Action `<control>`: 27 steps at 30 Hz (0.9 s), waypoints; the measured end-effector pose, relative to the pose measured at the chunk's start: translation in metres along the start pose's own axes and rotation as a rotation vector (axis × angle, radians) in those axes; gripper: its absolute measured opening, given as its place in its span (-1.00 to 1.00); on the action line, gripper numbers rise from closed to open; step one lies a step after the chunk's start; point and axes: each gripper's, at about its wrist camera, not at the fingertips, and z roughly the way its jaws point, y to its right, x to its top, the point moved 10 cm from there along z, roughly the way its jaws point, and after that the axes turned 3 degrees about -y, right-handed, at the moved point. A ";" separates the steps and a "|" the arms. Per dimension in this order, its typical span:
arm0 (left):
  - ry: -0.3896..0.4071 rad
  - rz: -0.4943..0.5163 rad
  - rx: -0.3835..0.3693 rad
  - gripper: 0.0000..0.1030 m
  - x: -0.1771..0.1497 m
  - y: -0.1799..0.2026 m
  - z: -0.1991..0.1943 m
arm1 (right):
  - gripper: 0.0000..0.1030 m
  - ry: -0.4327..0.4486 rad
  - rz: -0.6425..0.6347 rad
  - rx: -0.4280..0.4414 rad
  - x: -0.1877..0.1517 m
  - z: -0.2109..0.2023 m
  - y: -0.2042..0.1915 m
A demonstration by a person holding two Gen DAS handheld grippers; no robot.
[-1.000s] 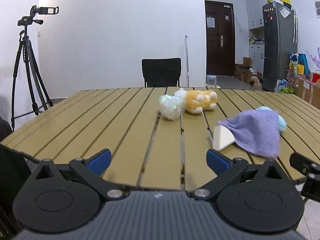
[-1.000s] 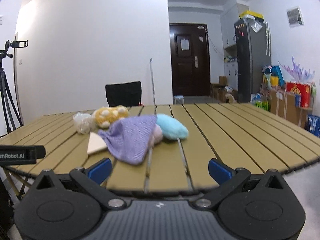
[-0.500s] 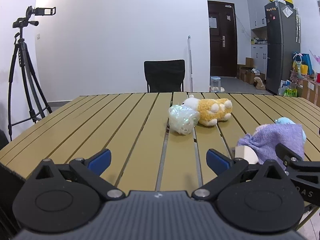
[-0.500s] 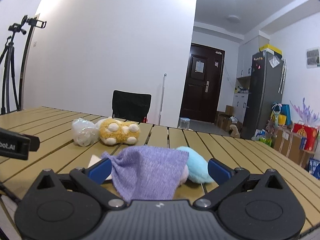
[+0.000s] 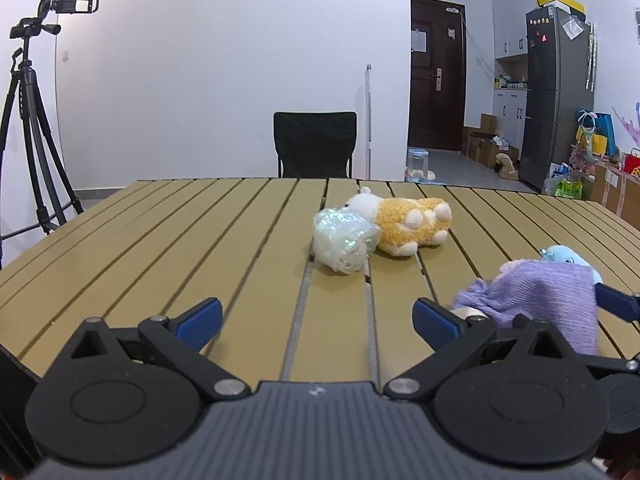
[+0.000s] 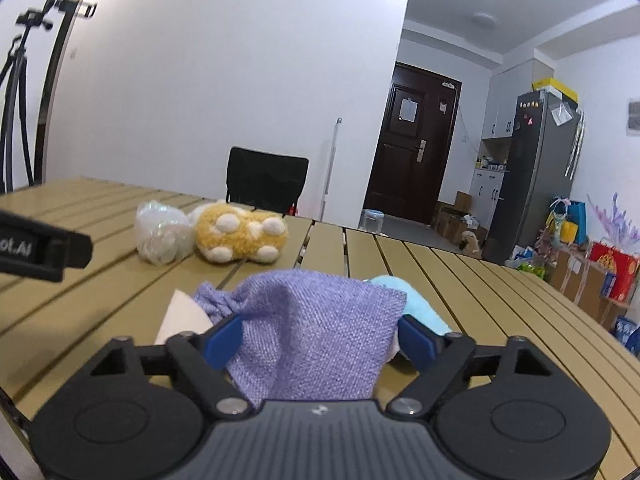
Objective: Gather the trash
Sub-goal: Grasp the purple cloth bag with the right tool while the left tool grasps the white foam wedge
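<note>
**Two grippers, one purple pouch about to be taken**

Two changes stand out against a second ago. The right gripper (image 6: 320,338) has pushed in until the purple pouch (image 6: 316,320) fills the lower centre of its view, between its blue fingers; before, the pouch lay well ahead on the slatted table (image 6: 460,280). Its jaws, then fully wide, are now closing, the pads at the cloth's edges but not visibly pinching it. I judge the first pickup is under way.

The left gripper (image 5: 316,320) stands wide apart and empty. In its view, left to right: a tripod (image 5: 28,132), a crumpled plastic bag (image 5: 344,242) touching an orange plush toy (image 5: 412,226), then the pouch at lower right.

Only the right view shows the cream wedge (image 6: 180,318) under the pouch and the pale blue plush (image 6: 420,300) behind it.
</note>
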 end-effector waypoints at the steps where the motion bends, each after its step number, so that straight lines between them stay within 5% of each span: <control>1: -0.004 0.001 -0.003 1.00 -0.001 0.002 0.001 | 0.50 -0.004 -0.006 0.000 -0.001 0.001 -0.002; 9: -0.029 0.009 -0.011 1.00 -0.008 0.009 0.005 | -0.36 0.006 -0.058 -0.042 -0.005 -0.005 -0.009; 15: -0.035 -0.003 -0.017 1.00 -0.006 0.009 0.008 | -0.67 0.019 -0.040 -0.008 -0.002 -0.015 -0.006; 27: -0.039 -0.011 -0.050 1.00 -0.002 0.023 0.011 | -0.86 0.098 0.251 0.164 0.016 -0.052 0.036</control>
